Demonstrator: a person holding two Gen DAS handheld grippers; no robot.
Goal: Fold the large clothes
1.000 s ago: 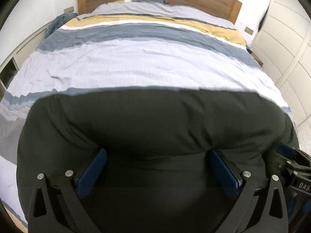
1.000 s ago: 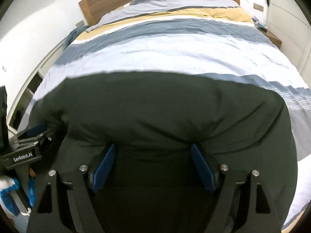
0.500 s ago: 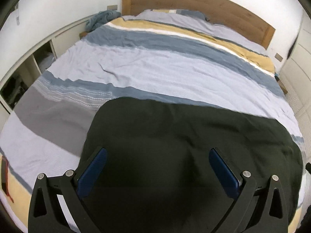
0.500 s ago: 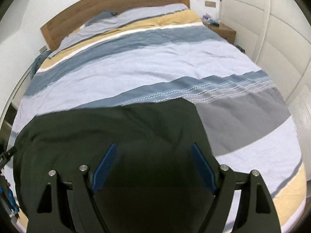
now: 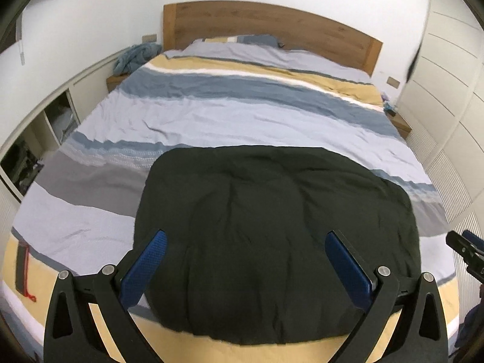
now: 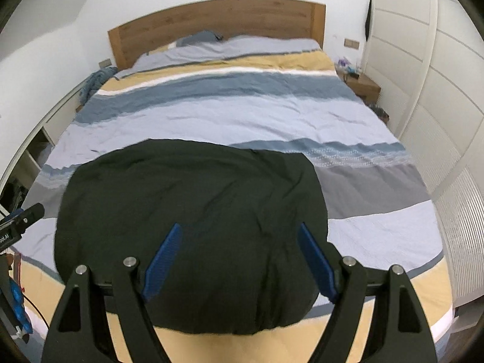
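A dark green garment (image 5: 272,227) lies as a broad folded slab across the foot of the striped bed (image 5: 242,115). In the right wrist view the same garment (image 6: 193,211) lies flat, its near edge by the yellow stripe. My left gripper (image 5: 245,237) hovers above it, blue pads wide apart, nothing between them. Above the garment's right half my right gripper (image 6: 239,227) is also open and empty. Each gripper shows at the edge of the other's view: the right gripper (image 5: 466,251) and the left gripper (image 6: 21,220).
A wooden headboard (image 5: 272,27) and pillows stand at the far end. A blue cloth heap (image 5: 136,56) sits on the left bedside shelf. White wardrobe doors (image 6: 438,106) run along the right, with a nightstand (image 6: 361,86). A dark strip with a red cord (image 5: 24,272) lies at the bed's near left corner.
Both grippers have risen and drawn back from the garment. A second ago it bulged close around the fingers; now it lies flat on the bed below them.
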